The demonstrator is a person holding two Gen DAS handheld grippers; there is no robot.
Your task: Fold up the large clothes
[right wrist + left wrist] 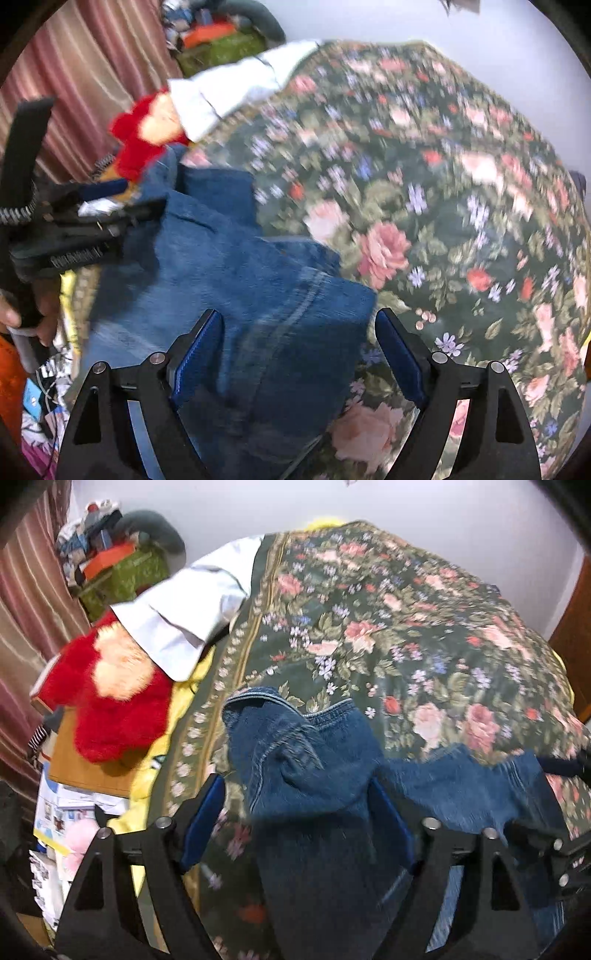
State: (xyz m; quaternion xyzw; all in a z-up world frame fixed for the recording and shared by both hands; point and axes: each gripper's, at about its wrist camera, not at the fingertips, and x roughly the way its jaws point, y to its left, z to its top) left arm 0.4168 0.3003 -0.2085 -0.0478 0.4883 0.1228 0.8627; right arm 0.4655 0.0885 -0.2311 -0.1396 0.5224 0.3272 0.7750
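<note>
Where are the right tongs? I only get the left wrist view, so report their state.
Observer: The right tongs are open. Their blue pads stand either side of the jeans without pressing them.
Operator: Now tell me how the left tongs look from the side.
Observer: The left tongs reach over the far left part of the jeans. A hand grips their handle at the view's left edge.
Operator: Describe the jeans' right corner.
Observer: It lies on the floral bedspread, just short of the right-hand pad.
</note>
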